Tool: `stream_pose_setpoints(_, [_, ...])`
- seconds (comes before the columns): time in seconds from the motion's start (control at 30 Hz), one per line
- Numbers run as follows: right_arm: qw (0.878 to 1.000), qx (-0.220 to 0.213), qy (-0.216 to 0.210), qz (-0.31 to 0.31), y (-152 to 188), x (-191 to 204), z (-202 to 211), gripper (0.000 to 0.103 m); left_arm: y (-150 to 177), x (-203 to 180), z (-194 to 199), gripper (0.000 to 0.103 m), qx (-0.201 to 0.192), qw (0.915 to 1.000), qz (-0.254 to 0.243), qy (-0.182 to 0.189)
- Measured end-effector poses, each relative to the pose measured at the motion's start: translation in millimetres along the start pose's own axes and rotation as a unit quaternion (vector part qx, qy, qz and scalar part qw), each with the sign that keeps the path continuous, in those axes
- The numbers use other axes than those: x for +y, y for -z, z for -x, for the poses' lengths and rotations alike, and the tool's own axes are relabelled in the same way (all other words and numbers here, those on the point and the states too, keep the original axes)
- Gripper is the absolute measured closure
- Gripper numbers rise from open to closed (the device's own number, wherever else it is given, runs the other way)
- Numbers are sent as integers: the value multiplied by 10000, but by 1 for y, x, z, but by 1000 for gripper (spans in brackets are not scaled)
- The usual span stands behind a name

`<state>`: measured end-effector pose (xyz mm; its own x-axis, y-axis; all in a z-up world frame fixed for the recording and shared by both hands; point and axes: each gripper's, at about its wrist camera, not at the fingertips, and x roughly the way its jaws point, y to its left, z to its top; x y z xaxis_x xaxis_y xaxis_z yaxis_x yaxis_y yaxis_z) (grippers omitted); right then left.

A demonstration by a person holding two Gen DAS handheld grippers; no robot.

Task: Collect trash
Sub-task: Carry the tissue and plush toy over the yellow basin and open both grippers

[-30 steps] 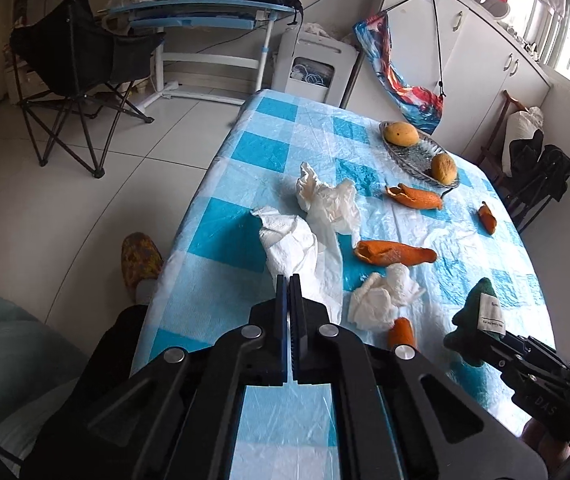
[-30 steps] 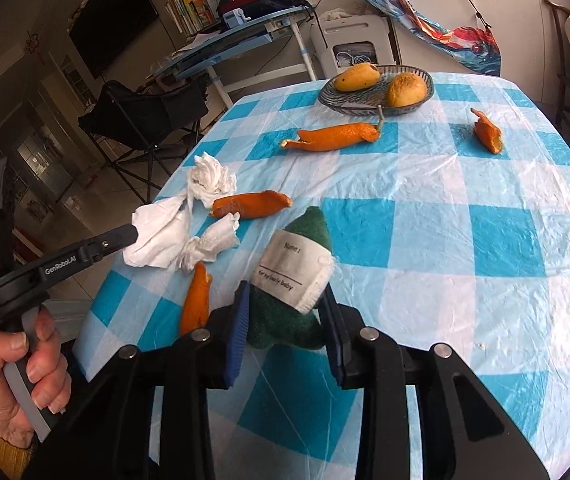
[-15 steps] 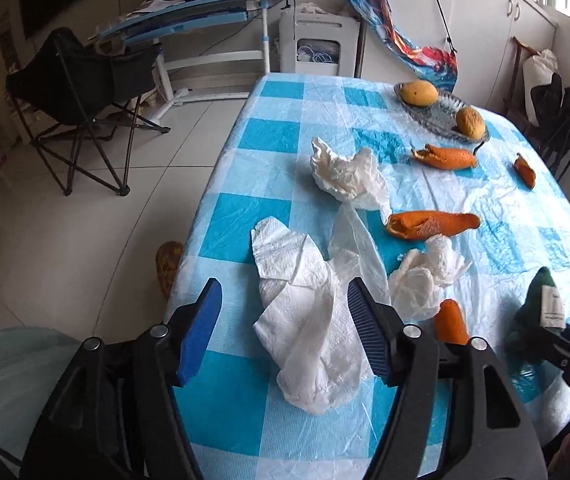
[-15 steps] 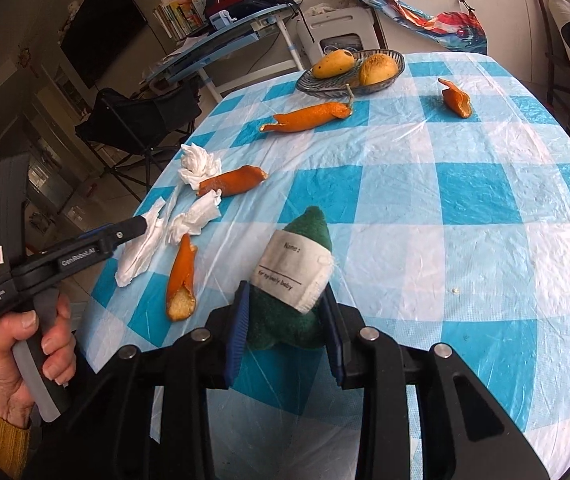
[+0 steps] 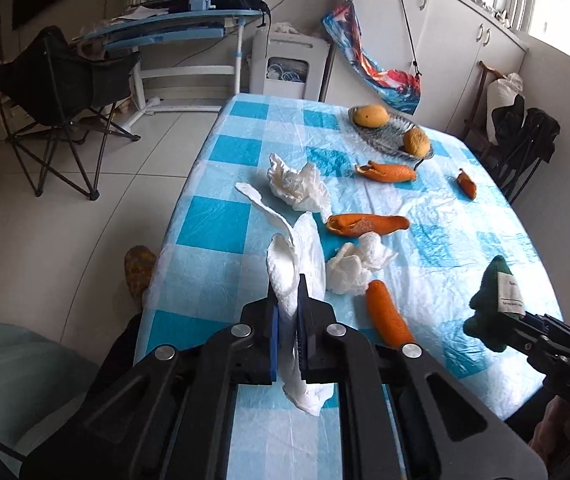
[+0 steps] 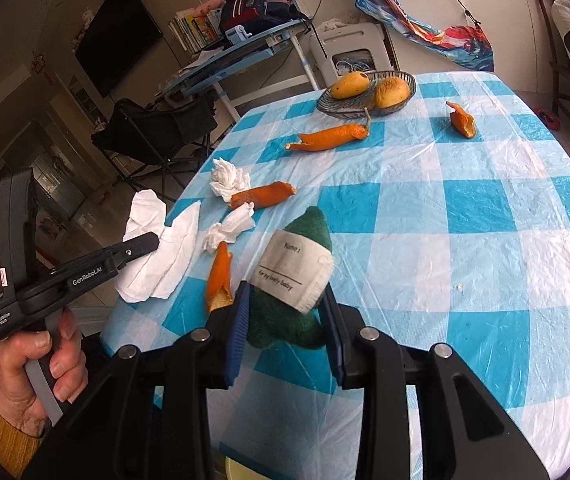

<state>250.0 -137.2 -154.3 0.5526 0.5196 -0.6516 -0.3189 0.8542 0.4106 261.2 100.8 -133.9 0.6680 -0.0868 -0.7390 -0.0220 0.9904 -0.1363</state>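
My left gripper [image 5: 288,300] is shut on a large white paper napkin [image 5: 297,264] and holds it just above the table's near left edge; it also shows in the right wrist view [image 6: 157,256]. My right gripper [image 6: 285,312] is shut on a dark green felt pouch [image 6: 289,280] with a white label, held above the near table. Two crumpled tissues [image 5: 299,186] [image 5: 357,264] and several orange peels [image 5: 367,224] [image 5: 389,316] [image 5: 387,172] [image 5: 467,184] lie on the blue-and-white checked tablecloth [image 5: 221,220].
A wire fruit basket [image 5: 381,140] with two mangoes sits at the table's far side. A black folding chair [image 5: 57,92] and a desk [image 5: 173,32] stand on the floor to the left. A foot in a slipper [image 5: 139,268] is beside the table.
My left gripper opened around the large napkin, then shut on it and lifted it off the table. My right gripper still holds the green pouch and drew back slightly.
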Motion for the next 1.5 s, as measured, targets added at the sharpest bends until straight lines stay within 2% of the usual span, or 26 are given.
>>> stream_pose_setpoints(0.3, [9985, -368, -248, 317, 12, 40, 54, 69, 13, -8, 95, 96, -674, 9955, 338, 576])
stream_pose_setpoints(0.53, [9962, -575, -311, 572, 33, 64, 95, 69, 35, -26, 154, 96, -972, 9927, 148, 694])
stream_pose_setpoints(0.73, [9946, -585, -264, 817, 52, 77, 115, 69, 59, -43, 191, 96, -1115, 9914, -98, 672])
stream_pose_setpoints(1.13, [9960, -149, 44, 876, 104, 74, 122, 69, 110, -72, 226, 96, -988, 9913, -524, 699])
stream_pose_setpoints(1.4, [9962, 165, 274, 805, 131, 65, 107, 69, 142, -79, 214, 96, -735, 9935, -594, 628])
stream_pose_setpoints(1.5, [9957, 277, 393, 793, 141, 61, 98, 69, 151, -77, 200, 96, -518, 9950, -511, 678])
